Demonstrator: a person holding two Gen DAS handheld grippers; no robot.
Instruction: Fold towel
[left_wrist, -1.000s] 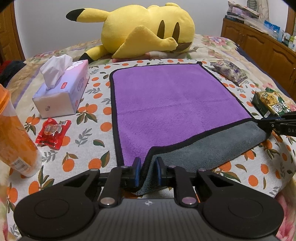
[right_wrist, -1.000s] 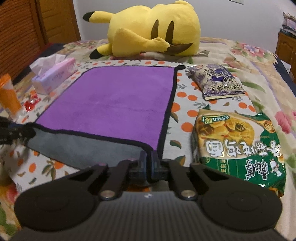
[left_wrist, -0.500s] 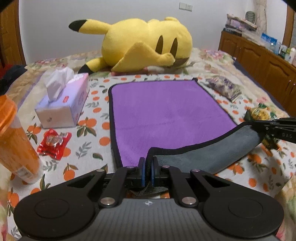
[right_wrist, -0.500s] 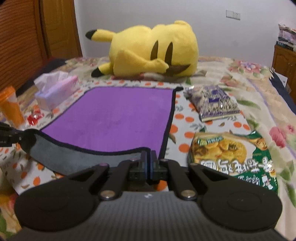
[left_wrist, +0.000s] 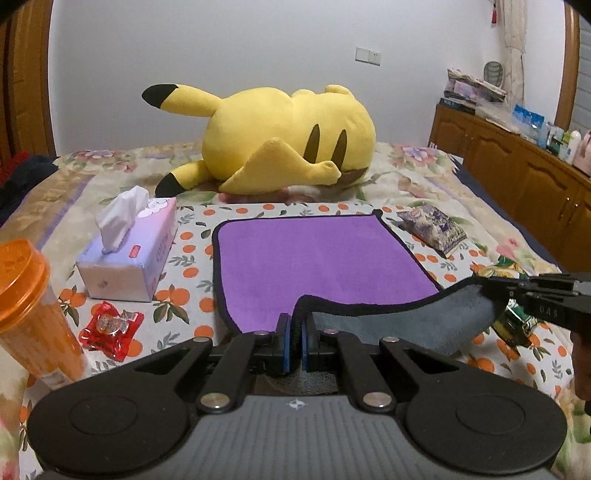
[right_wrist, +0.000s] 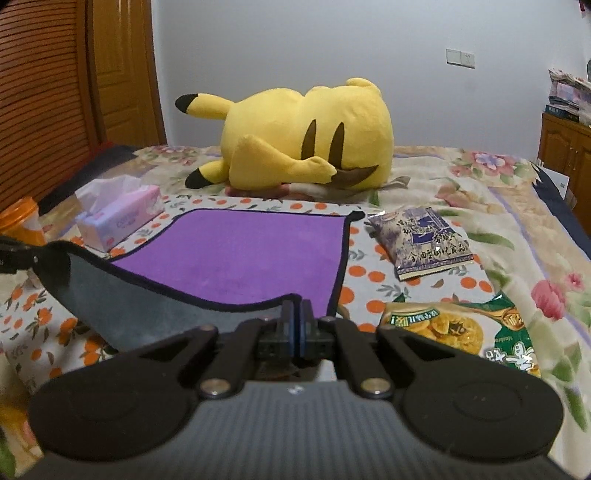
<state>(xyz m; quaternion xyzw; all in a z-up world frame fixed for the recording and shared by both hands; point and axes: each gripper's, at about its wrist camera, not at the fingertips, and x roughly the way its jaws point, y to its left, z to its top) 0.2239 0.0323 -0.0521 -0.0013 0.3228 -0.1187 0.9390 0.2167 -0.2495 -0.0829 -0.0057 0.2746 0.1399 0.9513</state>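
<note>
A purple towel (left_wrist: 317, 254) with black trim and a grey underside lies on the bed; it also shows in the right wrist view (right_wrist: 251, 254). Its near edge is lifted off the bed and hangs between the two grippers, grey side facing me. My left gripper (left_wrist: 296, 332) is shut on the towel's near left corner. My right gripper (right_wrist: 296, 317) is shut on the near right corner, and it shows at the right edge of the left wrist view (left_wrist: 495, 286). The far half of the towel lies flat.
A yellow plush (left_wrist: 288, 140) lies behind the towel. A tissue box (left_wrist: 129, 254), a red candy packet (left_wrist: 112, 326) and an orange cup (left_wrist: 26, 306) are to the left. A purple snack bag (right_wrist: 421, 236) and a green noodle pack (right_wrist: 458, 332) are to the right. Wooden cabinets (left_wrist: 517, 177) stand far right.
Both grippers have risen with the towel's near edge, lifting it higher off the bed. More of the grey underside hangs free.
</note>
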